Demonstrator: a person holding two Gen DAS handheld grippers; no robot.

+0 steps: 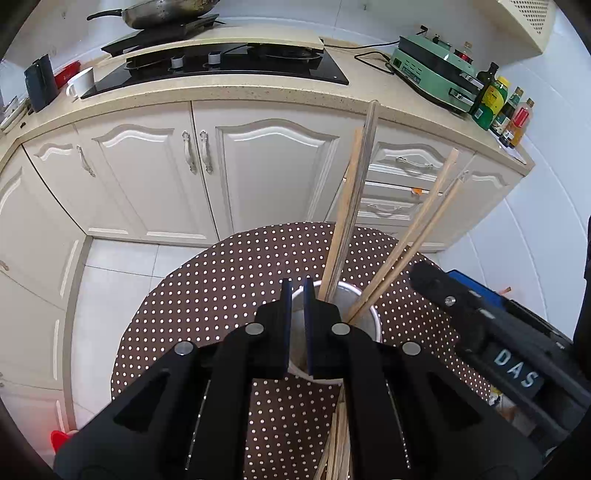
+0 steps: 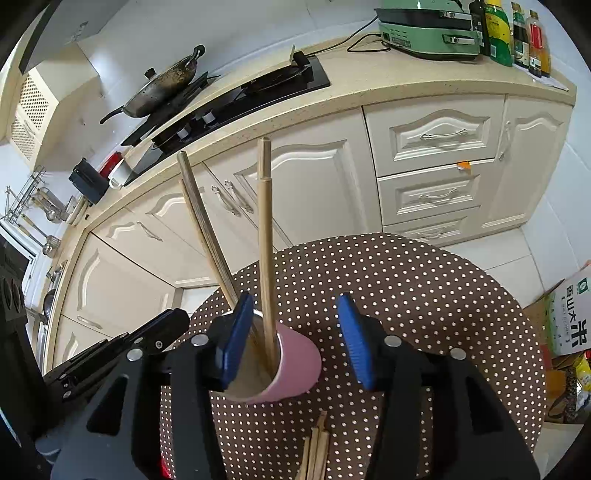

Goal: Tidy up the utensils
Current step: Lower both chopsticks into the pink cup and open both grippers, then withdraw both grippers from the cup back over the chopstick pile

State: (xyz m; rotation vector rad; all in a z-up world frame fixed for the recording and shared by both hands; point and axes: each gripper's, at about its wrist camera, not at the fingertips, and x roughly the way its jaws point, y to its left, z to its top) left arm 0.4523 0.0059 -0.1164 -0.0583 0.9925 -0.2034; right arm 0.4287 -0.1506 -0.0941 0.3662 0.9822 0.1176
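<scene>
pink cup (image 2: pixel 291 363) shows only in right view; right gripper (image 2: pixel 295 343) open, left gripper (image 1: pixel 297 325) closed, empty.

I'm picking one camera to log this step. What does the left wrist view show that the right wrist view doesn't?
Only the left wrist view: the left gripper pinching the cup's near rim, four chopsticks standing in the cup.
Only the right wrist view: the cup's pink outside, the open right gripper straddling it, a printed box on the floor.
Both: chopsticks in the cup, spare chopsticks lying on the dotted table, the wok.
</scene>
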